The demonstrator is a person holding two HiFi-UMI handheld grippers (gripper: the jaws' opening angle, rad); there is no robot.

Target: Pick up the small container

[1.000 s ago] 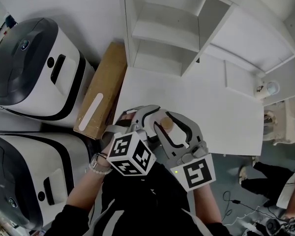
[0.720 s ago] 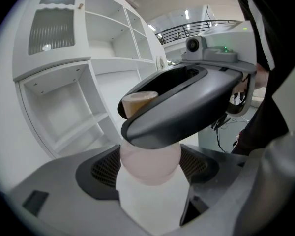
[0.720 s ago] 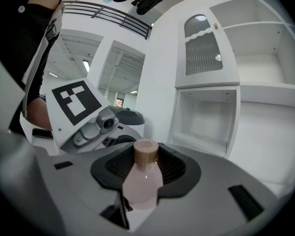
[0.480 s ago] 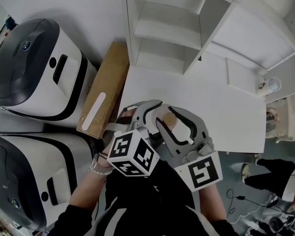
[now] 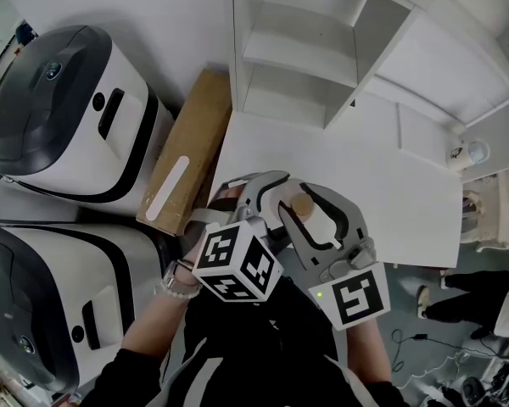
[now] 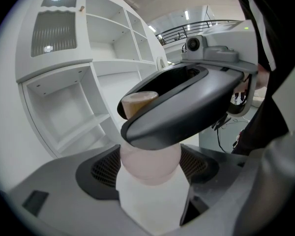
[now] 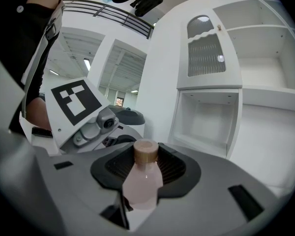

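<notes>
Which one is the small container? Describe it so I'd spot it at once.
Find the white table before the white shelves. At its near edge the left gripper and right gripper meet, a bottle between their jaws. It alone is pale pink, with a tan cap.

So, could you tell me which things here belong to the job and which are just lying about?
Job: small pink bottle, left gripper, right gripper.
Lying about: cardboard box, two white machines, shelf unit.
</notes>
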